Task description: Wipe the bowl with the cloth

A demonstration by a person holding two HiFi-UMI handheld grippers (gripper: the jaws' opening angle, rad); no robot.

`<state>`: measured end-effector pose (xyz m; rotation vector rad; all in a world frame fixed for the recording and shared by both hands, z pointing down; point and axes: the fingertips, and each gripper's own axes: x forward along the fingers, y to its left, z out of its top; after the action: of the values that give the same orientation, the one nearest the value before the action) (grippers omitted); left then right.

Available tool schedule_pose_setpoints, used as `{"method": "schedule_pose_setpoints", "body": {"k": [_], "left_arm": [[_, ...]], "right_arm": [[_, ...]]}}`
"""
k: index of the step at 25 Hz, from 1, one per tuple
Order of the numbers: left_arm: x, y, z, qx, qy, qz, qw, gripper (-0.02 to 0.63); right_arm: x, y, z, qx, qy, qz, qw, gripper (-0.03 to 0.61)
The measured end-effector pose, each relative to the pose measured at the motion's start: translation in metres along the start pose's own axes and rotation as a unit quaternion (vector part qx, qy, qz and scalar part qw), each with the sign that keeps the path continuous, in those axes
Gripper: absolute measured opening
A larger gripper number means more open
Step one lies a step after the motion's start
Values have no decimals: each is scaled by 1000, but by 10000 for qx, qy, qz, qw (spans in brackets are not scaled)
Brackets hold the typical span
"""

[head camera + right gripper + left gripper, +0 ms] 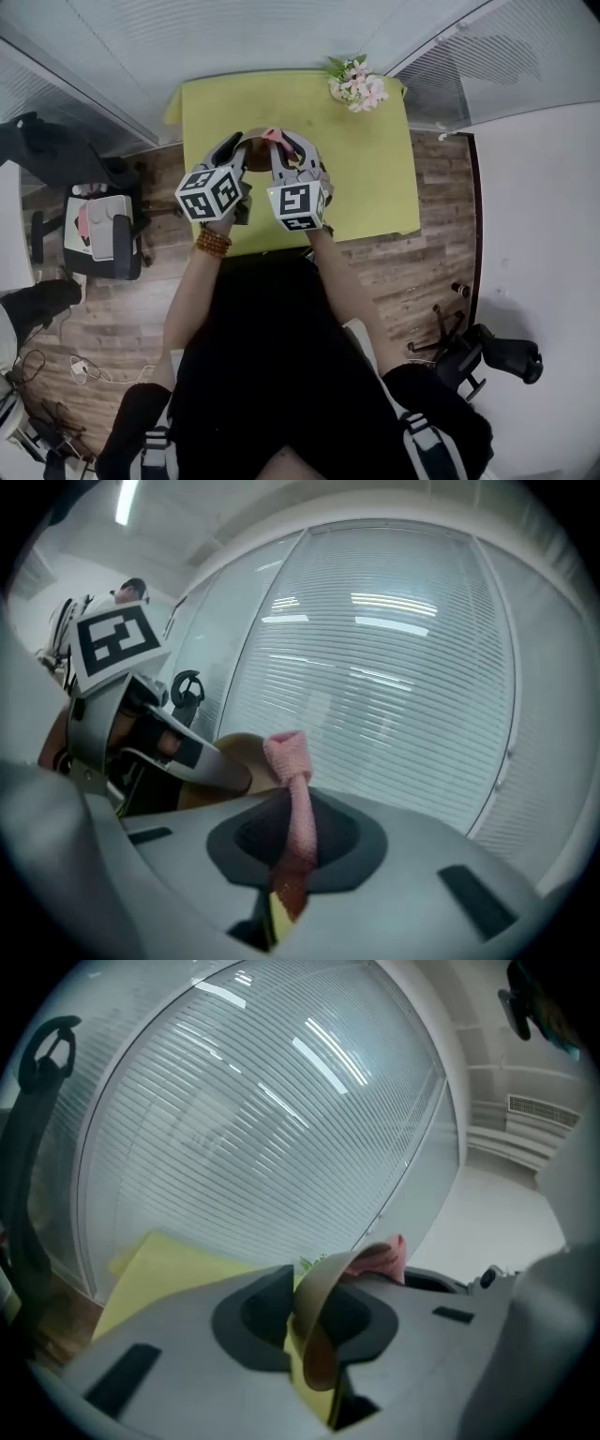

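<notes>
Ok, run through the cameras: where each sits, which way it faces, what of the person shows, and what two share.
Head view: on the head, facing steeply down at the table; forearms, lap, left gripper, right gripper show.
Left gripper view: on the left gripper, along jaws clamped on the bowl, toward blinds; no body.
Right gripper view: on the right gripper, along jaws shut on the cloth, toward blinds; left hand shows.
Shared: both gripper views show bowl and cloth.

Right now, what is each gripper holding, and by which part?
The left gripper pinches the bowl by its rim wall. The right gripper pinches the pink cloth partway along, a bunched end sticking out past its jaws.
</notes>
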<state>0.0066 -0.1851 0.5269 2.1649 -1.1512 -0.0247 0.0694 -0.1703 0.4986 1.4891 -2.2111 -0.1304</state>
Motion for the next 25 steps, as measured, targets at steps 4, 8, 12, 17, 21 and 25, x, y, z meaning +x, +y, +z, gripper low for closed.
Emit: {"method": "schedule_pose_setpoints", "body": {"k": [4, 8, 12, 17, 21, 25], "left_arm": [[-1, -4, 9, -543, -243, -145, 9981, 61], [9, -4, 19, -1620, -277, -246, 9861, 61], [14, 0, 25, -2497, -587, -325, 9660, 67], [11, -8, -2, -2277, 181, -916, 9692, 112], [5, -4, 0, 500, 822, -206, 9951, 104], [8, -4, -2, 437, 904, -106, 9949, 30]], "right_arm": [[-6, -10, -2, 1056, -102, -96, 9943, 21], [3, -28, 4, 1606, -113, -16, 9870, 21], [12, -36, 5, 2187, -100, 74, 9757, 21], [14, -29, 13, 634, 37, 530, 9966, 21], [9, -13, 28, -1474, -148, 742, 9862, 21], [2, 2, 36, -2632, -277, 612, 9624, 21]]}}
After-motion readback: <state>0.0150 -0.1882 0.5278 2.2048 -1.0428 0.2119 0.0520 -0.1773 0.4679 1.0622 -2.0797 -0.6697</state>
